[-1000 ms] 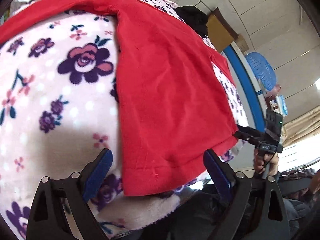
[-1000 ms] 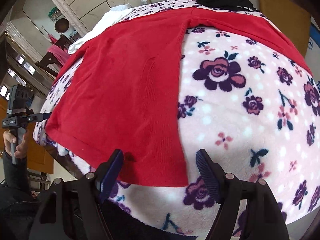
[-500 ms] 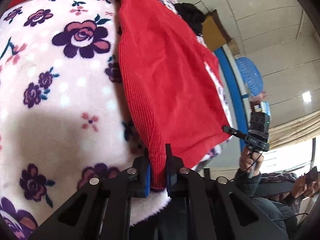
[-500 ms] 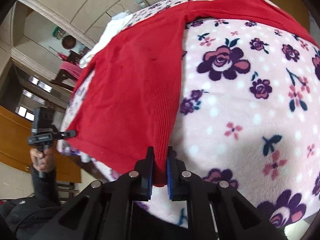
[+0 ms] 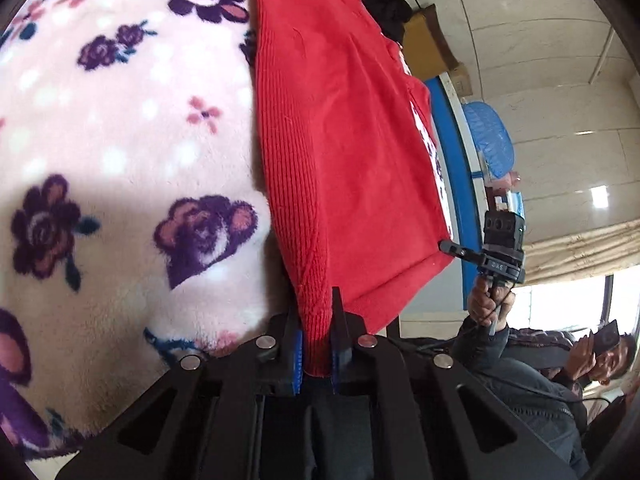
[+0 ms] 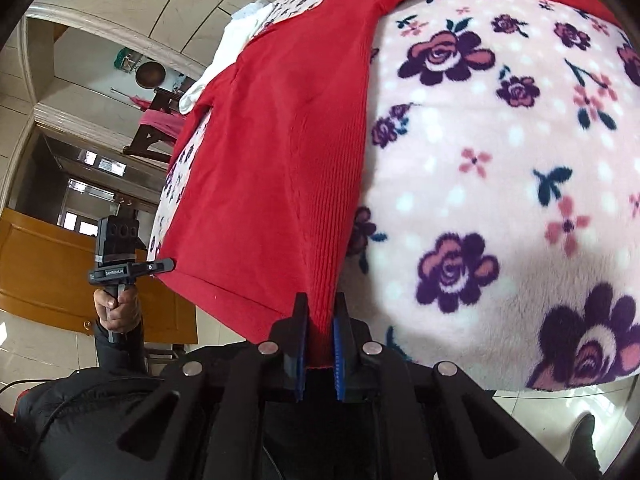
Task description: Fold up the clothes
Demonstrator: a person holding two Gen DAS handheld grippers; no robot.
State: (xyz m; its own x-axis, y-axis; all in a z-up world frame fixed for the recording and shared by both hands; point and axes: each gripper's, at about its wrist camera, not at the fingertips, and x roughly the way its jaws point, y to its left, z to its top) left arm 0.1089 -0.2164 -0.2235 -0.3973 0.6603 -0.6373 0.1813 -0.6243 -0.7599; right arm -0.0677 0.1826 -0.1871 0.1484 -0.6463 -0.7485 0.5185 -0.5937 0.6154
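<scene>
A red knit garment [image 5: 340,128] lies spread on a pink floral blanket [image 5: 120,128] that covers the table. My left gripper [image 5: 316,344] is shut on the ribbed hem corner of the red garment at the near table edge. My right gripper [image 6: 320,344] is shut on the other ribbed hem corner of the same garment [image 6: 280,140]. Each gripper shows in the other's view, at the far hem corner: the right one in the left wrist view [image 5: 452,246], the left one in the right wrist view [image 6: 164,265]. The hem hangs taut between them, off the table edge.
A black garment [image 5: 384,4] lies at the far end of the table beside a cardboard box [image 5: 428,44]. White cloth [image 6: 228,52] lies at the far left edge. A blue stool [image 5: 488,140] and a seated person [image 5: 600,356] are to the right. A wooden door [image 6: 44,276] stands on the left.
Both grippers went from open around the hem corners to shut on them. Since then they have pulled the hem back over the near table edge, and the views have tilted.
</scene>
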